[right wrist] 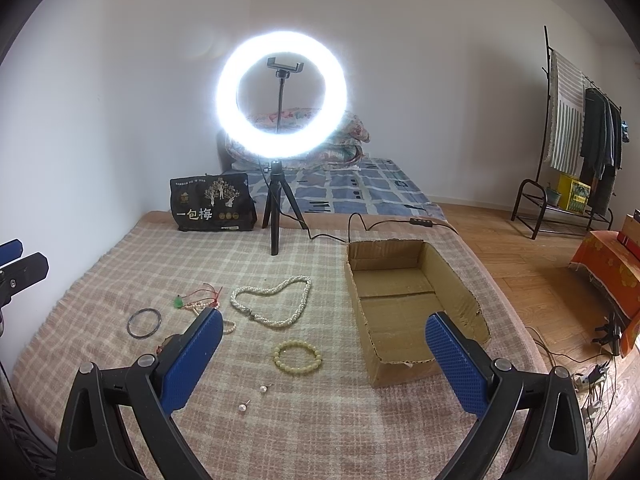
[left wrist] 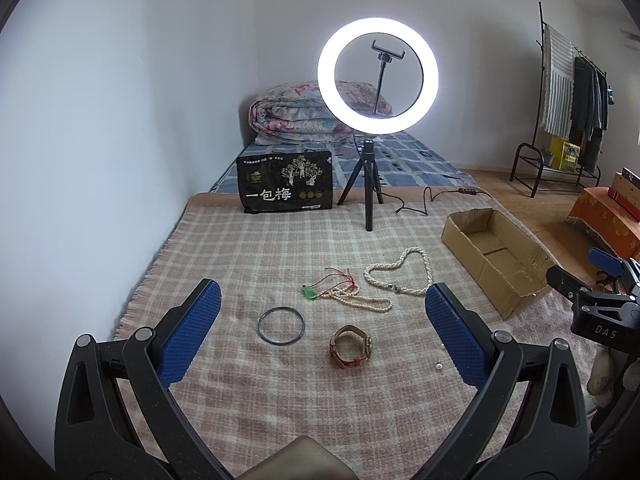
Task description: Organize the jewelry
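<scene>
Jewelry lay spread across the checked blanket point(right wrist: 120, 264), likely for easy picking: dark bangle point(left wrist: 281, 326), watch point(left wrist: 351, 347), pearl necklace point(right wrist: 276, 300), bead bracelet point(right wrist: 297, 355). Both the left tool point(left wrist: 322, 322) and right tool point(right wrist: 324, 356) hovered spread apart, empty. Rightward, the open cardboard box point(right wrist: 452, 272) waited near the bed's edge, approach unobstructed.

A black flat pouch with a pale tree drawing point(left wrist: 285, 183) stands upright at the far edge of the checked blanket, just left of the ring light's tripod, and carries the large white Chinese characters "一包梅" across its lower front; the same characters read on it in the right wrist view point(right wrist: 213, 203). The fine print along its top and the small round emblems beside the characters are too small to read. At the right edge of the left wrist view, the black body of the right gripper point(left wrist: 602, 330) bears the pale letters "DAS".
</scene>
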`<state>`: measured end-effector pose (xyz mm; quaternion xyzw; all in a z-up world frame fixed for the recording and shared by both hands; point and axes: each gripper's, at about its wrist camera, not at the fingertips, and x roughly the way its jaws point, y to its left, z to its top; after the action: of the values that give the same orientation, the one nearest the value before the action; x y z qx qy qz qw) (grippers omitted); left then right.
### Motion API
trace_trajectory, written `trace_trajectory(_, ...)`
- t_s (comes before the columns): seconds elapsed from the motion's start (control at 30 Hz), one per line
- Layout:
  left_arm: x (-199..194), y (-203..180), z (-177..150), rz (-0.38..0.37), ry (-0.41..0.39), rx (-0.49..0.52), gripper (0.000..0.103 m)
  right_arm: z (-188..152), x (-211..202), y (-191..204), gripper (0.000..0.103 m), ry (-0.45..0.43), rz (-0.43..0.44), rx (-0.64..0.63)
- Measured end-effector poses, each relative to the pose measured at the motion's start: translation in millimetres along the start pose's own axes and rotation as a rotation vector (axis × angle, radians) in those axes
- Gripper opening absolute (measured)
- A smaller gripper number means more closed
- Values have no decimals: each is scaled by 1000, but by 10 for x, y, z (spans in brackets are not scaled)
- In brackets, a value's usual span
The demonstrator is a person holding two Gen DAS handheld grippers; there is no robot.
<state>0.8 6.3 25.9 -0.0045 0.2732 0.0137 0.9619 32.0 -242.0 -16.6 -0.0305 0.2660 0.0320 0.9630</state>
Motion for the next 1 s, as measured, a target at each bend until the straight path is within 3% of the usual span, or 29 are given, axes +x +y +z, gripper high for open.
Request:
trace_trajectory(0.6, 161, 192, -156, 73, 9, -6, 103, -3, 137, 121, 102, 58, 44, -24)
trace_trajectory(1.0, 429, 690, -131, 147, 83, -66, 103, -57, 312, 179, 102, 101, 86, -55)
